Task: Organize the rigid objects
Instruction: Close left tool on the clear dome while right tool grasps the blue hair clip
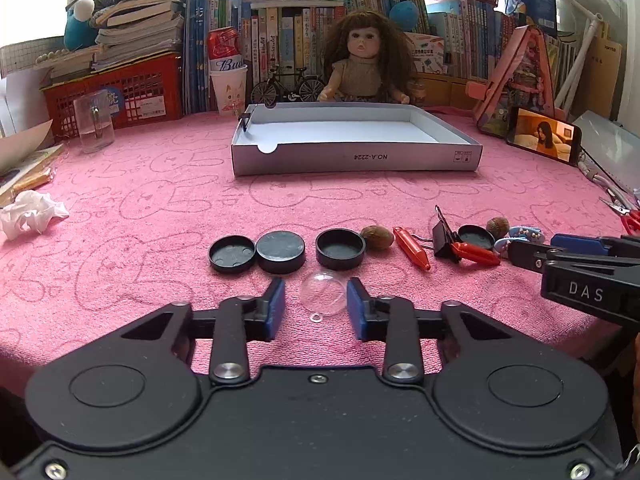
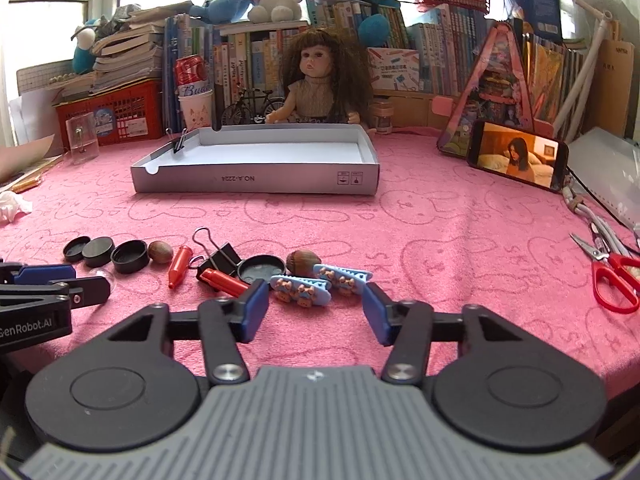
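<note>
Black caps point(image 1: 280, 257) beyond the clear dome point(image 1: 324, 293).

Daylight pouring through window point(image 1: 36, 4) behind books, blowing out to white glare. Desk point(image 1: 160, 208) evenly lit, shadows lying soft. Phone screen point(image 2: 518, 156) glowing. Fisheye bending edges, corners darkening. Centre sharp, rims slightly smearing.
</note>
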